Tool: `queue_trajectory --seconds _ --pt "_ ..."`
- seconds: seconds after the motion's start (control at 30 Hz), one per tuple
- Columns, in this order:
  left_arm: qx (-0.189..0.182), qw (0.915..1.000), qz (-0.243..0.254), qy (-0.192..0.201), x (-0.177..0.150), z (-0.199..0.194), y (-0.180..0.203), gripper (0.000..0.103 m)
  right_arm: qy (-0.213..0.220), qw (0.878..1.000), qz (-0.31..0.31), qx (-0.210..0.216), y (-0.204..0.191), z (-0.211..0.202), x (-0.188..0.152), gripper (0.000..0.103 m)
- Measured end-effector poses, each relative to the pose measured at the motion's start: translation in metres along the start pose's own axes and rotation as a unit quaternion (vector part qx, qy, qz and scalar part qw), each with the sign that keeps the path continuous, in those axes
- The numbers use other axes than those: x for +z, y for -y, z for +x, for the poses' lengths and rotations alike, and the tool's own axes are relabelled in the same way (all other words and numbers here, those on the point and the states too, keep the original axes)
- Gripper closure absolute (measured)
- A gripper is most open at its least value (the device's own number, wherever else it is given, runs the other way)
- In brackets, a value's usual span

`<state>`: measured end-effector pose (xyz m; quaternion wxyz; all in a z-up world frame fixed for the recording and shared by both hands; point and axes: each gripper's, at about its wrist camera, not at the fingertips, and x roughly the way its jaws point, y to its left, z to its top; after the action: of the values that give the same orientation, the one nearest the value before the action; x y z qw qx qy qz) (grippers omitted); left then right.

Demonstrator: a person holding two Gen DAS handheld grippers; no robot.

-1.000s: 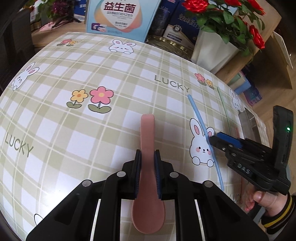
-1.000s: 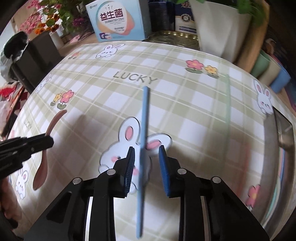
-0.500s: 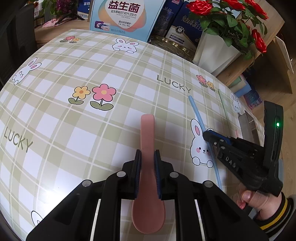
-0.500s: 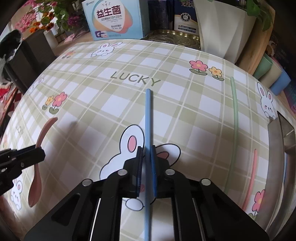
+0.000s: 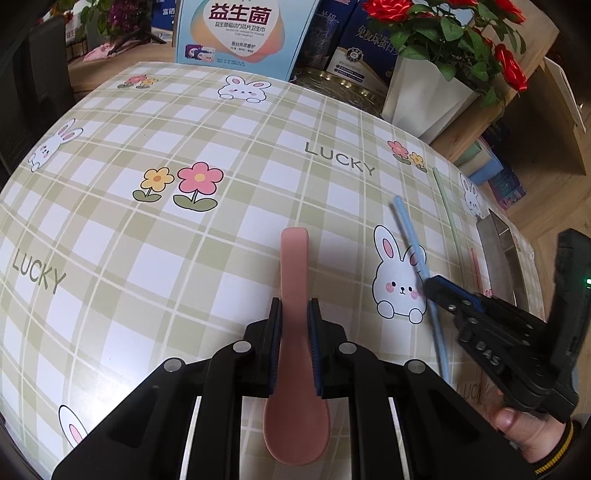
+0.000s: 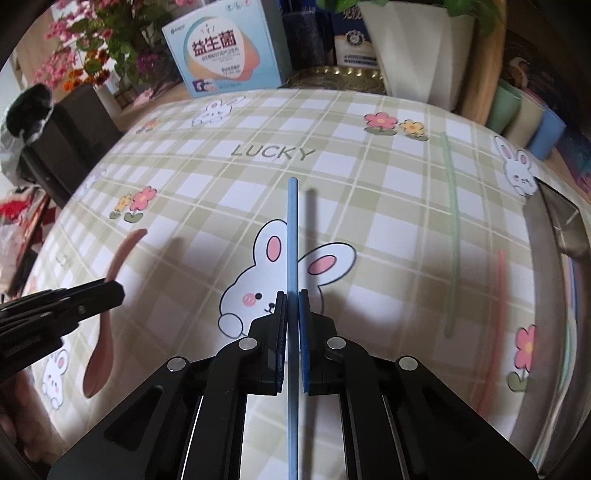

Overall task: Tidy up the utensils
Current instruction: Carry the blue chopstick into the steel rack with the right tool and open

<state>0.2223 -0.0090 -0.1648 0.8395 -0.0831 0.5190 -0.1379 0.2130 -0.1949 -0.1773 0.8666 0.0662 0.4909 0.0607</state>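
My left gripper [image 5: 294, 304] is shut on a pink spoon [image 5: 294, 266], its handle pointing away and its bowl under the jaws. In the right wrist view that left gripper [image 6: 118, 293] and the pink spoon [image 6: 99, 354] show at the left. My right gripper [image 6: 293, 297] is shut on a blue chopstick [image 6: 291, 229], which is lifted off the checked tablecloth [image 5: 110, 236] and casts a shadow to its right. From the left wrist view the right gripper [image 5: 428, 286] holds the blue chopstick [image 5: 410, 229] over a printed rabbit.
A green chopstick [image 6: 452, 206] and a pink chopstick [image 6: 502, 284] lie on the cloth to the right. A metal tray [image 6: 554, 229] stands at the table's right edge. A white flower pot [image 5: 424, 96], boxes [image 5: 240, 33] and cups [image 6: 524, 114] line the far side.
My right gripper closed on the blue chopstick and lifted it off the cloth; its far end has swung slightly right. The left gripper keeps the pink spoon, unmoved.
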Motion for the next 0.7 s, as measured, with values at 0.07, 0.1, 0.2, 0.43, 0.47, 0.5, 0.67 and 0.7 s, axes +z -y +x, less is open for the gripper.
queue_trajectory --seconds 0.07,0.1,0.2,0.43,0.47,0.5,0.67,0.7 --pt "0.002 1.0 0.003 0.001 0.0 -0.001 0.002 0.089 0.006 1.0 0.008 0.002 0.005 -0.007 -0.002 0.097" --pt "0.004 1.0 0.004 0.001 -0.001 -0.001 0.004 0.089 0.01 1.0 0.013 0.003 0.008 -0.011 -0.003 0.097" --pt "0.007 0.9999 0.009 0.002 -0.001 -0.002 0.007 0.089 0.019 1.0 0.022 0.003 0.017 -0.021 -0.005 0.097" --pt "0.011 0.9998 0.015 0.003 -0.001 -0.005 0.014 0.089 0.039 0.998 0.045 0.001 0.037 -0.039 -0.009 0.097" --pt "0.011 0.9998 0.016 0.003 0.0 -0.005 0.016 0.089 0.043 0.998 0.048 0.0 0.041 -0.043 -0.009 0.097" --pt "0.012 0.9998 0.017 0.004 0.0 -0.005 0.017 0.089 0.047 0.998 0.051 0.0 0.044 -0.046 -0.01 0.097" --pt "0.009 0.9997 0.024 0.005 0.003 -0.005 0.028 0.089 0.069 0.995 0.069 -0.01 0.071 -0.067 -0.012 0.097" --pt "0.008 0.9996 0.026 0.005 0.004 -0.005 0.032 0.089 0.073 0.995 0.073 -0.012 0.076 -0.07 -0.013 0.097"
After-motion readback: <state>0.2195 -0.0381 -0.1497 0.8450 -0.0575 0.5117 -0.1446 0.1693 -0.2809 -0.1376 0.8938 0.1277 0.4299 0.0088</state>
